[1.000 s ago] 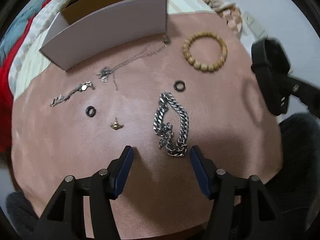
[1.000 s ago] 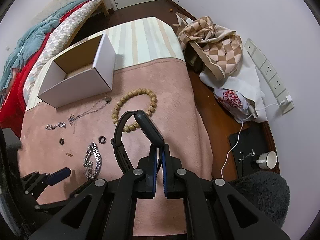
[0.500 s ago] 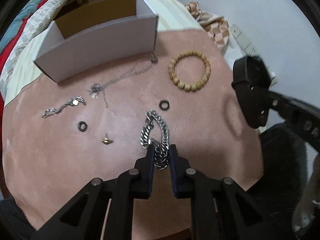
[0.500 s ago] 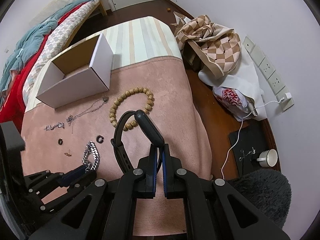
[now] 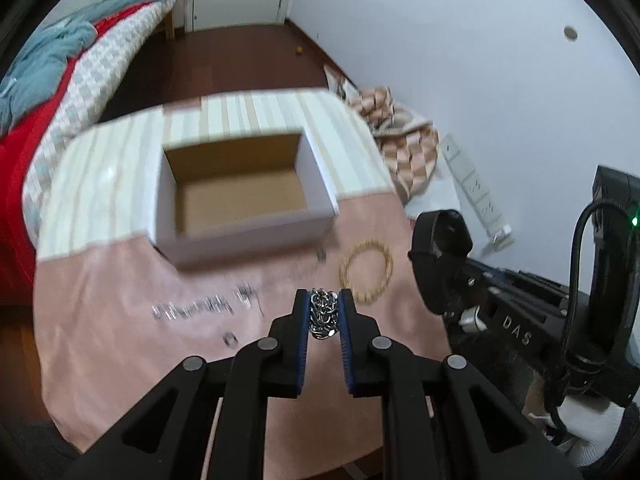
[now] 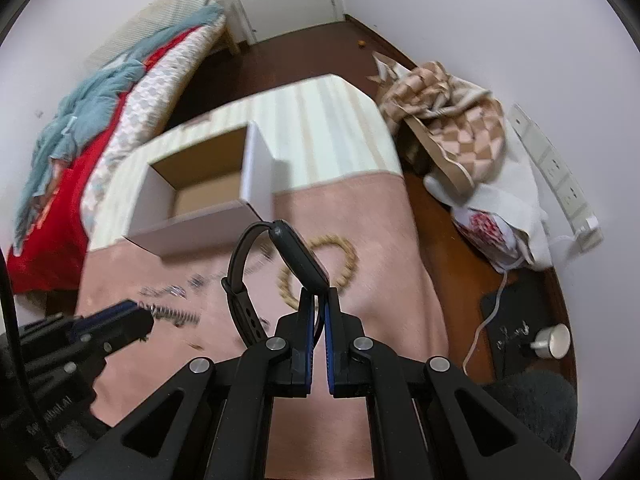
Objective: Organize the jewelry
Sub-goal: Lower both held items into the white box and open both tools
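Observation:
My left gripper (image 5: 324, 298) is shut on the silver chain bracelet (image 5: 324, 316) and holds it above the pink cloth (image 5: 120, 300). The chain dangles from it in the right wrist view (image 6: 172, 314). My right gripper (image 6: 319, 296) is shut on a black smartwatch (image 6: 296, 256), also in the left wrist view (image 5: 440, 248) to the right. The open white cardboard box (image 5: 240, 200) stands ahead, its brown inside bare. A wooden bead bracelet (image 5: 366, 272), thin silver necklaces (image 5: 192, 308) and a black ring (image 5: 229, 339) lie on the cloth.
The cloth covers a table with a striped far end (image 5: 260, 112). A bed with red and teal blankets (image 5: 40, 80) is at the left. A checked bag (image 6: 448, 120), wall sockets (image 6: 560, 176) and a cable lie on the floor at the right.
My left gripper closed on the silver chain and lifted it off the cloth, moving toward the box. My right gripper kept hold of the watch and moved slightly forward.

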### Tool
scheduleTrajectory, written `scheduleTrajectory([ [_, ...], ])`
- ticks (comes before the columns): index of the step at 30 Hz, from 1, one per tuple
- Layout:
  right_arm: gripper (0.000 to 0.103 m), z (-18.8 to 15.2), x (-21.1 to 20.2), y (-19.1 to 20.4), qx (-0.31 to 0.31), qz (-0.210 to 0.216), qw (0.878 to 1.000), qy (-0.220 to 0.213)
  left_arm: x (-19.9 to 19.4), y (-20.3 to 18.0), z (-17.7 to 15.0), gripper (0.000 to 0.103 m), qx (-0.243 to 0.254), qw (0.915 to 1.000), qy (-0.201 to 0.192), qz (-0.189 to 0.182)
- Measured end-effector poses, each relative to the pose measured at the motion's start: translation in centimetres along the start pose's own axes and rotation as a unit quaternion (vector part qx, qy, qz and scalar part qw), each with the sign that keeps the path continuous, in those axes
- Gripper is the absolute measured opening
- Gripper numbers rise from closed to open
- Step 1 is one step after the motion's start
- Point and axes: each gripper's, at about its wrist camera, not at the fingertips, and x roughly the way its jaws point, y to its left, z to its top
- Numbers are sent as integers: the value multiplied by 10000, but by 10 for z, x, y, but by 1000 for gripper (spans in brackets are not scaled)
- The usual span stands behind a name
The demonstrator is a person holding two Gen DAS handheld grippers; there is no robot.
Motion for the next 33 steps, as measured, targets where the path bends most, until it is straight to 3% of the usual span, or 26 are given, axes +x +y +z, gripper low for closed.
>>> scheduleTrajectory([
  [6, 5, 58, -3, 42, -398, 290, 9984, -261, -6, 22, 56, 11, -11, 9989, -398, 252],
  [12, 5, 108, 48, 81, -696, 447, 9966, 33, 30, 65, 92, 11, -224, 9987, -188, 427],
  [18, 5, 127, 114, 101, -901, 306, 9938, 569, 75, 99, 107, 11, -616, 9971, 318, 320],
  [25, 5, 132, 151, 104, -1008, 163, 9910, 859, 90, 105, 117, 15, -777, 9943, 431, 583],
  [28, 16, 132, 153, 101, -982, 85, 9905, 954, 88, 106, 117, 15, -787, 9931, 370, 789],
  [29, 32, 131, 150, 101, -1004, 20, 9907, 917, 88, 107, 116, 17, -780, 9922, 353, 902],
  [30, 44, 130, 146, 101, -1026, -1, 9910, 864, 87, 108, 115, 29, -768, 9908, 329, 1060],
  [31, 48, 129, 142, 101, -1035, -46, 9912, 828, 84, 110, 111, 51, -801, 9891, 281, 1202],
  [33, 57, 126, 131, 102, -1061, -125, 9915, 740, 77, 116, 105, 80, -886, 9869, 121, 1340],
])
